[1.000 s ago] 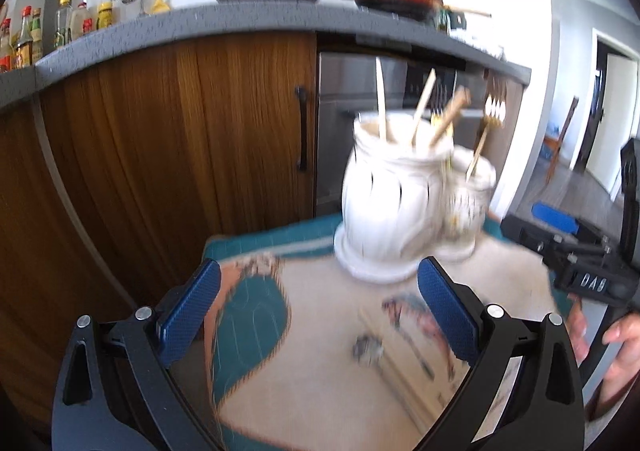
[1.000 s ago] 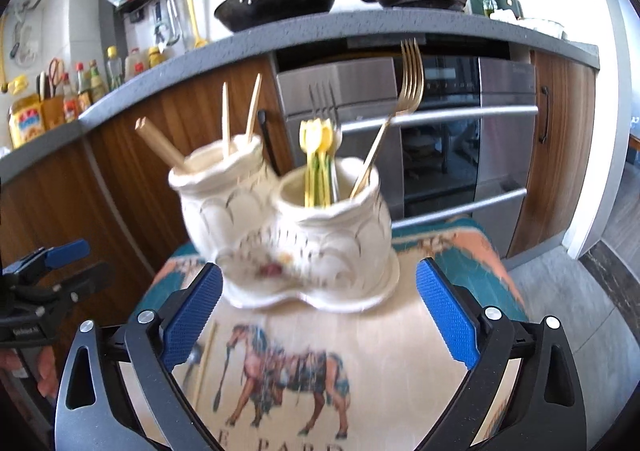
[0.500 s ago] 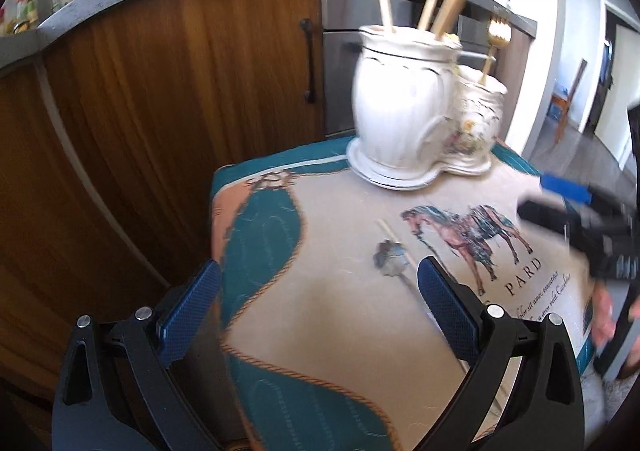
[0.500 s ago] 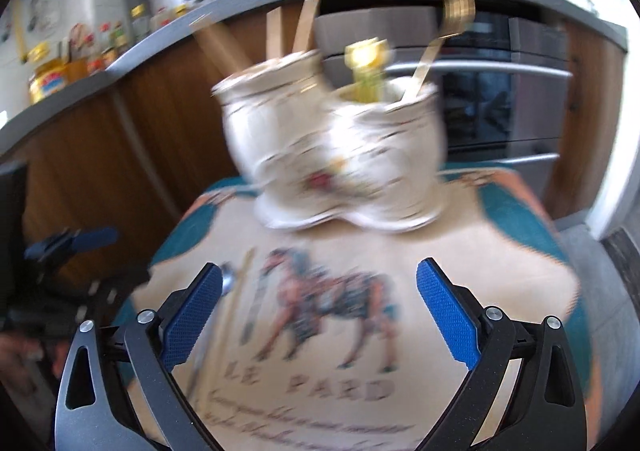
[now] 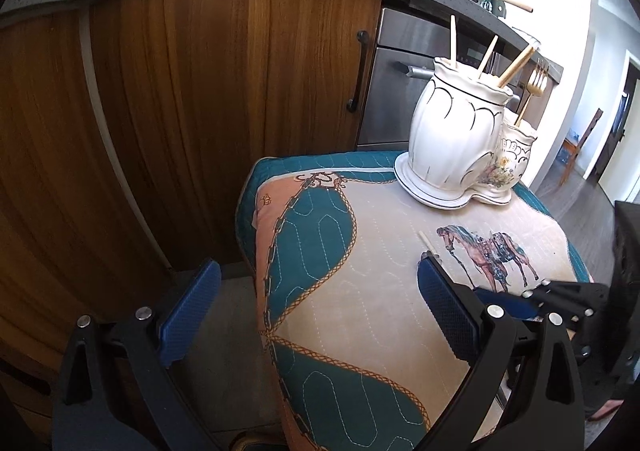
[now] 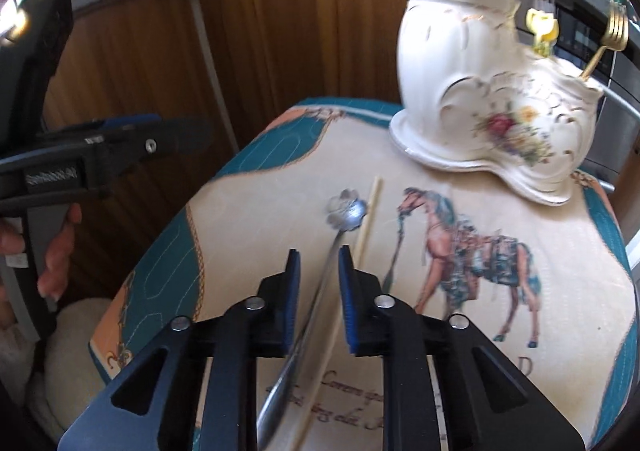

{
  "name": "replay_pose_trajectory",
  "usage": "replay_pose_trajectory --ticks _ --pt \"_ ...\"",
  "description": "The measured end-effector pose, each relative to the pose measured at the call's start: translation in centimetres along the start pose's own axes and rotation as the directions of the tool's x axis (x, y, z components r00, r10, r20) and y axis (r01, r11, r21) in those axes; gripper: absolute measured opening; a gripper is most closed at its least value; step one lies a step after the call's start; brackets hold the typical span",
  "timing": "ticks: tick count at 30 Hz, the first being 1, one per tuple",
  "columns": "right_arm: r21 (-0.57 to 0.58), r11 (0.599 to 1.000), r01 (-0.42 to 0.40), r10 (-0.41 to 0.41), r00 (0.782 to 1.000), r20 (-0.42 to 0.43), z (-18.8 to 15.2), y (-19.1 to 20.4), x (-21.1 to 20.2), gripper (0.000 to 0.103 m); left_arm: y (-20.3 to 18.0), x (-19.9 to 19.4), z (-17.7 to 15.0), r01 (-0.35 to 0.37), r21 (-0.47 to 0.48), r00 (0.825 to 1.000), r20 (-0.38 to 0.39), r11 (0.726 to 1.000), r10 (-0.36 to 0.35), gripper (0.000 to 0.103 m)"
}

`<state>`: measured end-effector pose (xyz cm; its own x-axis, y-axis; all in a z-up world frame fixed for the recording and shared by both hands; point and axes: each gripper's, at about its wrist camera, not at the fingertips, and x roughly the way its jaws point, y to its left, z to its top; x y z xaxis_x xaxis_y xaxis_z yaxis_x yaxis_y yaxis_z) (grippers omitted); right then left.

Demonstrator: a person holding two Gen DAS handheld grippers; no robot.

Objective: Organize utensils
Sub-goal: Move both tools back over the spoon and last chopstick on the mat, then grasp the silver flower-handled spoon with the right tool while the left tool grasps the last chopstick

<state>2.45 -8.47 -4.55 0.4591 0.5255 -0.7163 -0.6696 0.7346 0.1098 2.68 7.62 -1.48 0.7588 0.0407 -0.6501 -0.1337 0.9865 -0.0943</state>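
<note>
A silver spoon (image 6: 346,211) with a flower-shaped bowl lies on the horse-print cloth (image 6: 248,251), a pale chopstick (image 6: 370,211) right beside it. My right gripper (image 6: 318,255) is low over the spoon's handle. Its jaws are closing with the handle between them, and a gap still shows on each side. My left gripper (image 5: 316,271) hangs open and empty over the cloth's left edge. The white ceramic double holder (image 5: 452,139) stands at the back right, with chopsticks in the tall pot. A gold fork (image 6: 614,27) sits in the low pot.
Wooden cabinet doors (image 5: 200,91) and a steel oven (image 5: 400,83) rise close behind the small table under a grey counter. In the right wrist view a hand (image 6: 56,243) holds the left gripper's handle at the left. Open floor lies to the right.
My right gripper has come down and left from facing the holder to the spoon, and its jaws have narrowed around the handle. My left gripper drifted left and lower, staying open.
</note>
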Motion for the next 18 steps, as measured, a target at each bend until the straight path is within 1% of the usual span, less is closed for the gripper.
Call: replay_pose_trajectory --ticks 4,8,9,10,13,16,18 --pt "0.008 0.999 0.032 -0.032 0.999 -0.036 0.0 -0.2 1.1 0.016 0.0 -0.1 -0.1 0.008 -0.003 1.0 -0.002 1.0 -0.008 0.097" --pt "-0.009 0.999 0.051 -0.051 0.998 -0.041 0.1 0.1 1.4 0.016 -0.1 -0.1 -0.1 0.013 0.001 1.0 0.001 1.0 -0.013 0.097" --pt "-0.012 0.998 0.055 -0.055 0.998 -0.04 0.2 0.2 1.5 0.013 -0.1 -0.1 -0.1 0.013 -0.001 1.0 0.001 1.0 -0.013 0.097" --pt "-0.01 0.999 0.049 -0.049 0.998 -0.042 0.2 0.2 1.6 0.007 -0.1 0.0 -0.1 0.015 -0.005 1.0 -0.001 1.0 -0.015 0.097" --pt "0.012 0.999 0.031 -0.031 0.999 -0.035 0.1 -0.2 1.4 0.004 -0.2 0.1 -0.1 0.017 -0.006 1.0 -0.007 1.0 -0.017 0.097" --pt "0.052 0.999 -0.001 0.002 1.0 -0.02 0.1 -0.8 0.7 0.004 -0.4 0.1 -0.1 0.017 -0.001 1.0 -0.009 1.0 -0.017 0.097" --pt "0.073 0.997 -0.022 0.021 1.0 0.006 0.1 -1.5 -0.6 0.004 -0.7 0.0 0.0 0.021 0.0 1.0 -0.01 1.0 -0.021 0.097"
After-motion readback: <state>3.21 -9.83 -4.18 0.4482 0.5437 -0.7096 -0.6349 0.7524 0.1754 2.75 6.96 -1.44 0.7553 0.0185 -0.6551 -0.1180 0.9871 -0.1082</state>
